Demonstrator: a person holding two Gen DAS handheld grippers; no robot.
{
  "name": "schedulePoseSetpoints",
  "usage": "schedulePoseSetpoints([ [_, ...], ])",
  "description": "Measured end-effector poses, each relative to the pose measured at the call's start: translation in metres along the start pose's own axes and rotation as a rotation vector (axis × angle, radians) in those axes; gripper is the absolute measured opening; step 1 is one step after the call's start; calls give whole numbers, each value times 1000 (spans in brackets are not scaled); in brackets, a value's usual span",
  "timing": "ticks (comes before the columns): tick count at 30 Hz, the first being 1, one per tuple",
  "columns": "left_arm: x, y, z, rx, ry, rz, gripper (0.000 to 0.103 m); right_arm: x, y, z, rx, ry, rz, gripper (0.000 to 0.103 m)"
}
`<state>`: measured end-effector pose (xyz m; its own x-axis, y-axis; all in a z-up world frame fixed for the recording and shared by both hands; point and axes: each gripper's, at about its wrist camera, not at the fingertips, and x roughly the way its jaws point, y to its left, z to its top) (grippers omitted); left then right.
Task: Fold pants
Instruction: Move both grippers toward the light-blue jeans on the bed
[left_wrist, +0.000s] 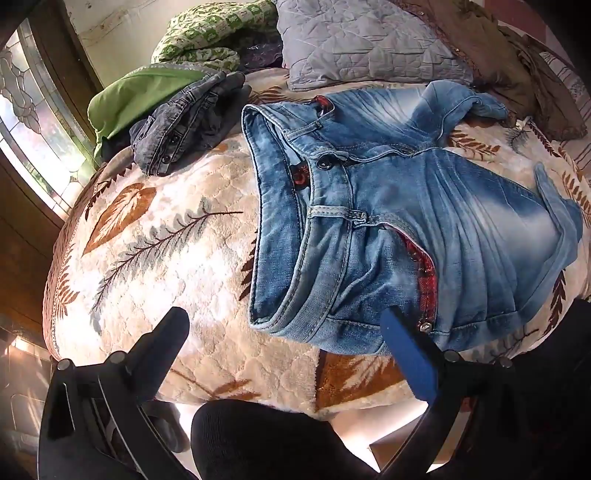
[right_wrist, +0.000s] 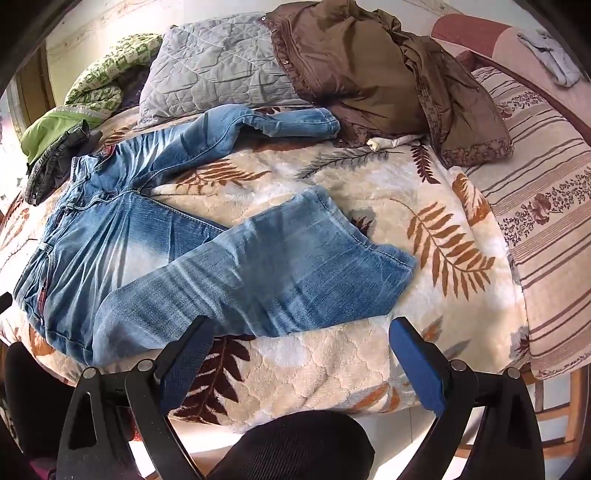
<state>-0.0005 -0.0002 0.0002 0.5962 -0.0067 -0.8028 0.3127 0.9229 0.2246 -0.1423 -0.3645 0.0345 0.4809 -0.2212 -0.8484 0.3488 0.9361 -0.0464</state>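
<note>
Left wrist view: the left gripper is held low above the near edge of the bed, pointing forward over the blanket. Its two fingers stand wide apart and grasp nothing. The left finger hangs over bare blanket, while the blue pad of the right finger lies over the near corner of the jeans, at the hip by the waistband; I cannot tell if it touches the cloth. The jeans lie flat on the blanket with the waistband open toward the left edge of the bed. Near the far left corner a dark grey garment rests on a green cloth, and a grey quilted pillow lies at the far edge.

Right wrist view: the right gripper is also low at the near edge of the bed, its fingers spread wide and empty. The left pad is just beside the lower border of the near leg of the jeans; the right pad is over the blanket only. The two legs are spread apart, the far leg reaching a brown jacket at the far edge.
</note>
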Motion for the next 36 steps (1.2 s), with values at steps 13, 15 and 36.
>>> schedulePoseSetpoints([
  [13,-15,-20,-4,65,-22,-98,103,-8,15,-4,-75,10,34,96],
  [15,-18,-26,-5,86,-32,-117,103,-13,17,-6,-86,1,39,96],
  [36,-29,-38,7,87,-68,-124,103,-17,4,-10,-46,-18,43,96],
])
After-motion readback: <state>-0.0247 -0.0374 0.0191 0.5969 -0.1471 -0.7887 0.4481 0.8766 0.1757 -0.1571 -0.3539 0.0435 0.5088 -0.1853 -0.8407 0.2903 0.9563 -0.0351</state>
